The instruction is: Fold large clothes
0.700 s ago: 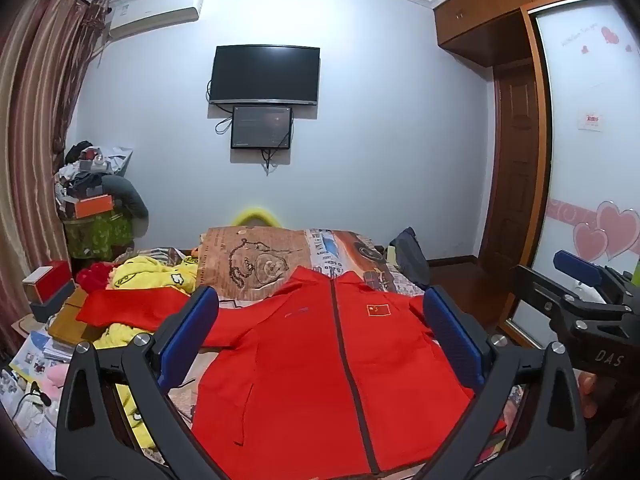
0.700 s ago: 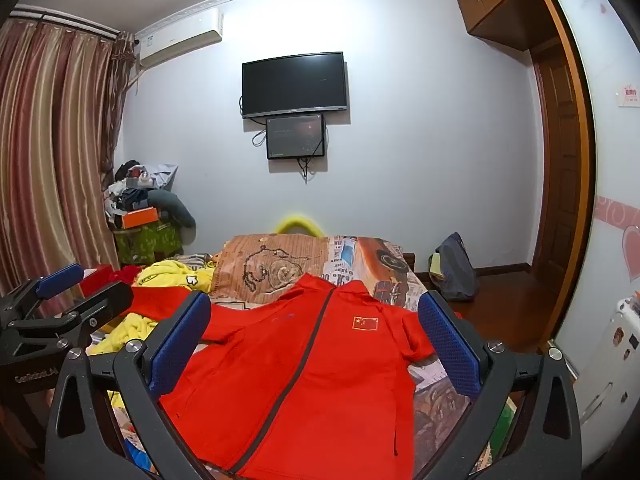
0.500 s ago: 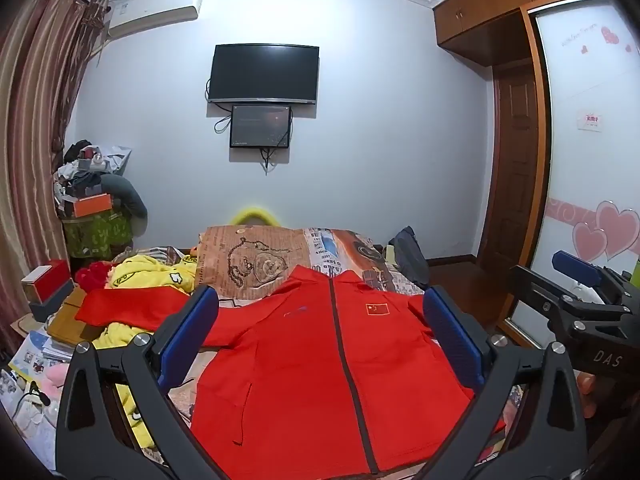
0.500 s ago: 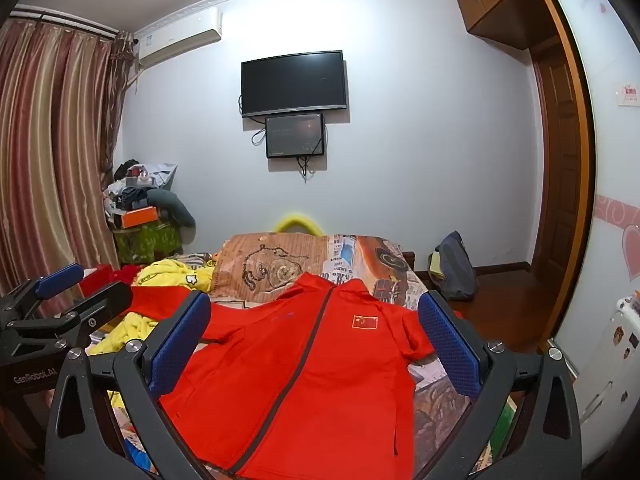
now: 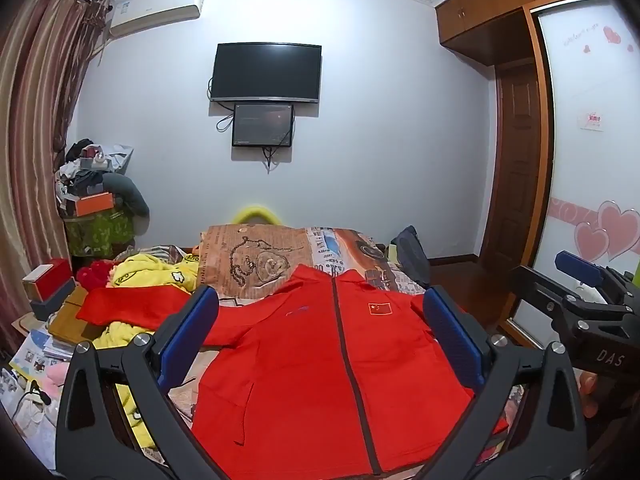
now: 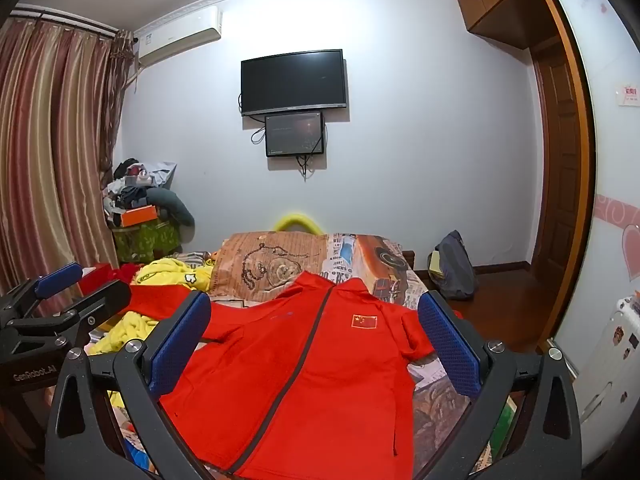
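Plainly, right gripper (image 5: 576,276) reads "DAS"; left gripper (image 6: 60,276) "GenRobot.AI".

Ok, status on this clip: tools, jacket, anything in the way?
Left tool open, right tool open, both empty. Red jacket spread flat on bed, zipped, unfolded. Yellow garment under its outstretched sleeve.

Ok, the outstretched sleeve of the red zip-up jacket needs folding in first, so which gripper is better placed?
Probably the left gripper. The red zip-up jacket lies flat on the bed, and its outstretched sleeve runs off to the left gripper's side. The right gripper sits further towards the other edge. Both are open and empty.
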Tool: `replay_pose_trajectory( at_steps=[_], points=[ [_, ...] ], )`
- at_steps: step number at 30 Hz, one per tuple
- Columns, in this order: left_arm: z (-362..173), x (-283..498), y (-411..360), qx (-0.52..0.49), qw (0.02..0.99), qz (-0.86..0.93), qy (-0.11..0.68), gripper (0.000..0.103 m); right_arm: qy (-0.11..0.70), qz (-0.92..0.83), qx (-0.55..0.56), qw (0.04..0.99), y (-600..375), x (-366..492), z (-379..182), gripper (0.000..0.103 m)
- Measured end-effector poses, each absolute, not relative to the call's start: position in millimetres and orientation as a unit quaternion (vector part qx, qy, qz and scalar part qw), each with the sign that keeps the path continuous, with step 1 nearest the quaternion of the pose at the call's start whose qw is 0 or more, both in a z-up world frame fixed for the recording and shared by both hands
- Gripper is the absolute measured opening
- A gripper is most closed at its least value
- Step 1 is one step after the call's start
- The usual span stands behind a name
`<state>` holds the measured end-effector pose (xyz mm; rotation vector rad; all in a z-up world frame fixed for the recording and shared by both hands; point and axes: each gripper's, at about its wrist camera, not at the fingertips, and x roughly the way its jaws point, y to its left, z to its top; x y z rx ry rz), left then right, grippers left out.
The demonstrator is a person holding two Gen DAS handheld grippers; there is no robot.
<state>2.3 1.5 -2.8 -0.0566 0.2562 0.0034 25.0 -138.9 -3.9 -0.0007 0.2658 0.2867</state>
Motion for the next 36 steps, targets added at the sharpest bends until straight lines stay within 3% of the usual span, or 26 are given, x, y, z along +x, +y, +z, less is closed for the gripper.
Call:
replay_pose_trajectory(
  at_steps=[36],
  points=[
    [-3.8, 6.0, 4.7, -0.026, 0.990, 0.003, 0.138, 0.103, 0.133, 0.142, -0.001, 0.981, -136.0, 26.9, -7.6, 0.103]
  ],
)
